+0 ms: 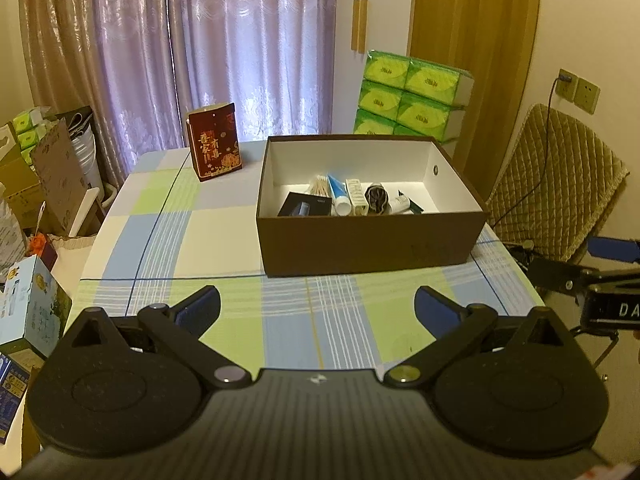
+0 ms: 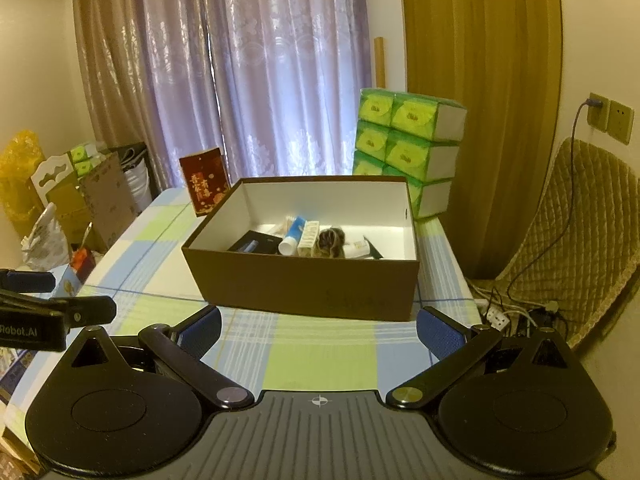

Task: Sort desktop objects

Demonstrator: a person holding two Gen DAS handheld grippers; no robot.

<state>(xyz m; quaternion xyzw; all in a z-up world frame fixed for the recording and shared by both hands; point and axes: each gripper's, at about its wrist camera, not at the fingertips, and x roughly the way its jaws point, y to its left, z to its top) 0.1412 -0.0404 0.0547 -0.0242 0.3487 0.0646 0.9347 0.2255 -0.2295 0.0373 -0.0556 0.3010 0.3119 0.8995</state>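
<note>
A brown cardboard box [image 1: 368, 246] [image 2: 304, 284] with a white inside stands on the checked tablecloth. Inside it lie several small items: a black flat box [image 1: 305, 205], cotton swabs [image 1: 318, 185], a blue-and-white tube [image 1: 340, 196] [image 2: 293, 234], a small white carton [image 1: 357, 196], a dark bundle [image 1: 377, 199] [image 2: 331, 242] and a small white bottle [image 1: 402, 203]. My left gripper [image 1: 318, 308] hovers open over the near table, short of the box, holding nothing. My right gripper [image 2: 319, 330] is open too, just before the box's front wall, empty. The right gripper's side shows in the left wrist view as a black bar [image 1: 600, 288].
A dark red printed carton [image 1: 215, 142] [image 2: 205, 186] stands upright at the table's far left. Green tissue packs [image 1: 416, 96] [image 2: 408, 144] are stacked behind the box. A padded chair [image 1: 556, 184] and cables [image 2: 516, 312] sit to the right. Boxes and bags crowd the left side [image 1: 36, 208].
</note>
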